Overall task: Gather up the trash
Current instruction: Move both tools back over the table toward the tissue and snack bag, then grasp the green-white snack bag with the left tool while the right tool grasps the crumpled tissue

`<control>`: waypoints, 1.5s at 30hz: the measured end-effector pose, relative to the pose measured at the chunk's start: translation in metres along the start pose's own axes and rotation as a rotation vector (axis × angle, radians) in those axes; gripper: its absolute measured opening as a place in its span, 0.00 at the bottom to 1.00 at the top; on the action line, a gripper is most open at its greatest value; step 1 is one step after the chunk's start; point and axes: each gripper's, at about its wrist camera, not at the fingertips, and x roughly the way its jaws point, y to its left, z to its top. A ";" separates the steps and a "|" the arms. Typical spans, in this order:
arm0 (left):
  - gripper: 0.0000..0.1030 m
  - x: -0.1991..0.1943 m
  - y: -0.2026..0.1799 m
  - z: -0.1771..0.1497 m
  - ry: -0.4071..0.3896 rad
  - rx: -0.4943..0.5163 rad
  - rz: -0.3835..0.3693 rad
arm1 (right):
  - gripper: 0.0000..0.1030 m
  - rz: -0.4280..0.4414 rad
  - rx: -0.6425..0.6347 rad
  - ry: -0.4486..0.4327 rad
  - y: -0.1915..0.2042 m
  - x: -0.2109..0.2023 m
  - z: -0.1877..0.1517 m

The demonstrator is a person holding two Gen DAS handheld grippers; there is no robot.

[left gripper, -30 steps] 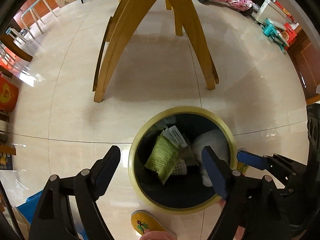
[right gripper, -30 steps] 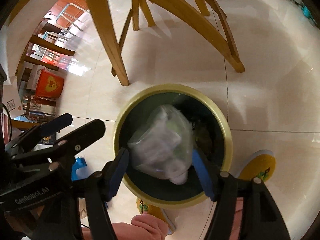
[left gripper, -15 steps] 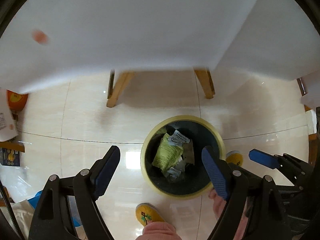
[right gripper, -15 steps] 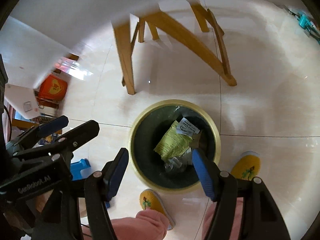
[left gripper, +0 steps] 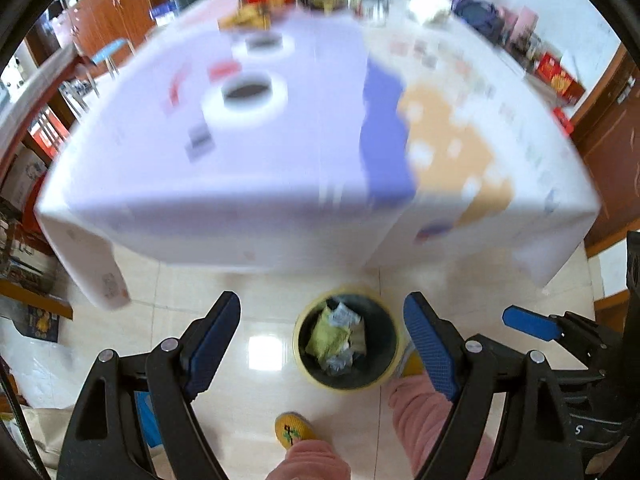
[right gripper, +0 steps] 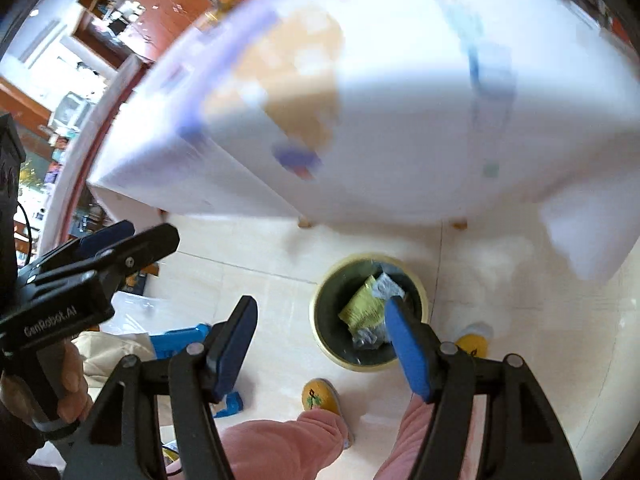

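A round bin with a yellow rim [left gripper: 308, 364] [right gripper: 326, 346] stands on the tiled floor in front of the table, far below both grippers. Inside lie a green wrapper [left gripper: 326, 336] [right gripper: 360, 310], white paper and clear plastic. My left gripper [left gripper: 322, 340] is open high above the bin, nothing between its blue pads. My right gripper [right gripper: 320, 336] is open too and holds nothing; its right finger [right gripper: 406, 356] covers part of the bin. The other gripper shows at the edge of each view.
A table under a white and lilac cloth [left gripper: 280, 168] [right gripper: 400, 120] fills the upper half, with two tape rolls [left gripper: 246, 98] and blurred packages at its far end. The person's pink trouser legs [right gripper: 280, 448] and yellow slippers [left gripper: 292, 434] stand beside the bin. Blue items [right gripper: 180, 338] lie on the floor at left.
Both grippers rose from just over the bin to above the tabletop. The clear plastic bag between the right gripper's fingers a second ago now lies in the bin.
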 end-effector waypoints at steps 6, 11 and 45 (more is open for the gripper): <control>0.80 -0.062 -0.015 0.047 -0.118 -0.011 -0.010 | 0.65 0.040 -0.062 -0.122 0.020 -0.071 0.044; 0.80 -0.100 -0.038 0.093 -0.221 0.024 -0.005 | 0.65 0.060 -0.096 -0.225 0.024 -0.115 0.085; 0.68 0.148 -0.057 0.349 0.006 -0.198 0.024 | 0.65 -0.013 -0.166 -0.274 -0.139 -0.028 0.398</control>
